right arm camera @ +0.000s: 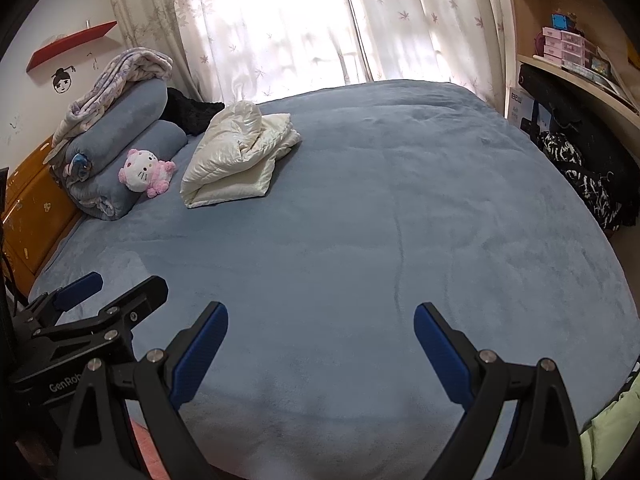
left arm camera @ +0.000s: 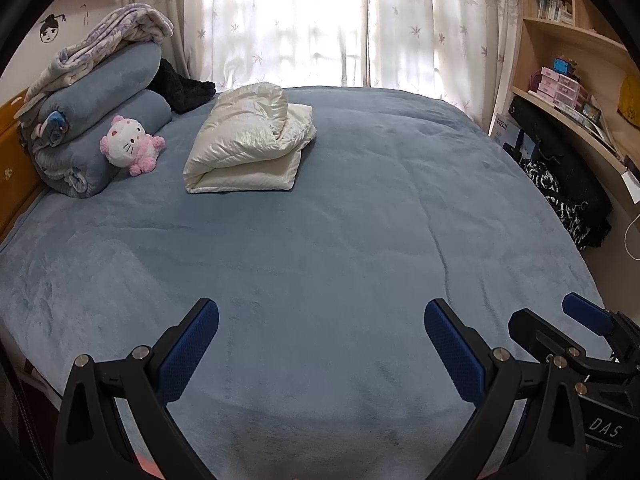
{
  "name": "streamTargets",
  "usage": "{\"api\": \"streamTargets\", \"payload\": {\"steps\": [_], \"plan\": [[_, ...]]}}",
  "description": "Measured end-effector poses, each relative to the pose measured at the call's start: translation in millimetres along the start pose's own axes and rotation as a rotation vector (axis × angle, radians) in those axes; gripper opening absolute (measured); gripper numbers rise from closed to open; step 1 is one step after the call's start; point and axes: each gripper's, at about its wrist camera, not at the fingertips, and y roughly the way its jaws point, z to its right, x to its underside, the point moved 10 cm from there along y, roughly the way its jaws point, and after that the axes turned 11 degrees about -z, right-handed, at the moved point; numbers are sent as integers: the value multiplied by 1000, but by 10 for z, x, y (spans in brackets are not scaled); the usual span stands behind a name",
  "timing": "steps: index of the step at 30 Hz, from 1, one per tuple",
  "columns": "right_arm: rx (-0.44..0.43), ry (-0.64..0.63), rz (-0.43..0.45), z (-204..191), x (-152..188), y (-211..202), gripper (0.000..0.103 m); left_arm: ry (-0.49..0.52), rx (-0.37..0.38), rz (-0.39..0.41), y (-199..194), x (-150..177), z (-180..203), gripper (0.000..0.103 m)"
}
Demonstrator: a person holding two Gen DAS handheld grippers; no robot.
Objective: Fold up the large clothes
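Across the blue bed (left arm camera: 320,208), far ahead-left of my wide-open, empty left gripper (left arm camera: 320,344) and right gripper (right arm camera: 320,344), the cream puffer jacket (left arm camera: 244,140) looks light, slippery and springy, so I'd pinch a hem corner.

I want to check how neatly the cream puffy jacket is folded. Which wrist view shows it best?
The left wrist view: the cream jacket appears larger there, with its stacked layers and front fold edge clearly visible on the blue bed cover. The right wrist view shows the same jacket smaller and more obliquely, beside the plush toy.
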Motion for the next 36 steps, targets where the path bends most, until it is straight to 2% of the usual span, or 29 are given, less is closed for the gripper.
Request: {"api": "streamTargets", "payload": {"steps": [36], "plan": [[-20,12,-5,74,23,31,95,-1,-39,2,-44,88,43,102]]}}
